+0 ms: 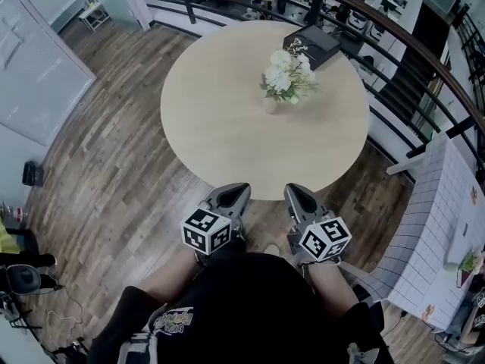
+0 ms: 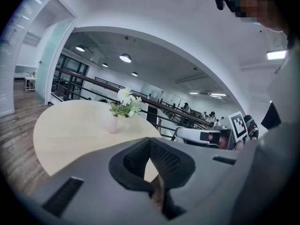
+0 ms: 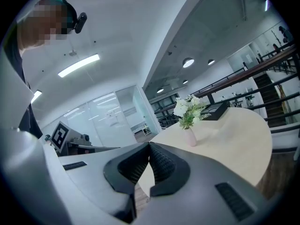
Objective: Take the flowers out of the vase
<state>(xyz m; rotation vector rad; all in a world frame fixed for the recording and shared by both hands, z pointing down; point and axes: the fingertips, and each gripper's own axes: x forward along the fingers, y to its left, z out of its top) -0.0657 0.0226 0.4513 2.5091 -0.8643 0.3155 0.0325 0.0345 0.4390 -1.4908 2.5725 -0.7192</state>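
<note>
Black clothing on the person fills the bottom of the head view. Just ahead of it the left gripper and the right gripper are held side by side, each bearing its marker cube, with their tips just short of the near rim of the round worktop. Both pairs of fingers are clenched on nothing. In the left gripper view the ribbed fingers meet at their tips with only a sliver of gap lower down, and in the right gripper view the fingers do likewise. Wood-plank floor lies beneath the grippers and around the worktop. Well apart from both grippers, past the middle of the pale worktop, a small pale pink vase stands upright, and the flowers, white blooms with green leaves, sit in it. Just behind the flowers a black box rests at the far edge. Beyond it a dark railing curves around.
</note>
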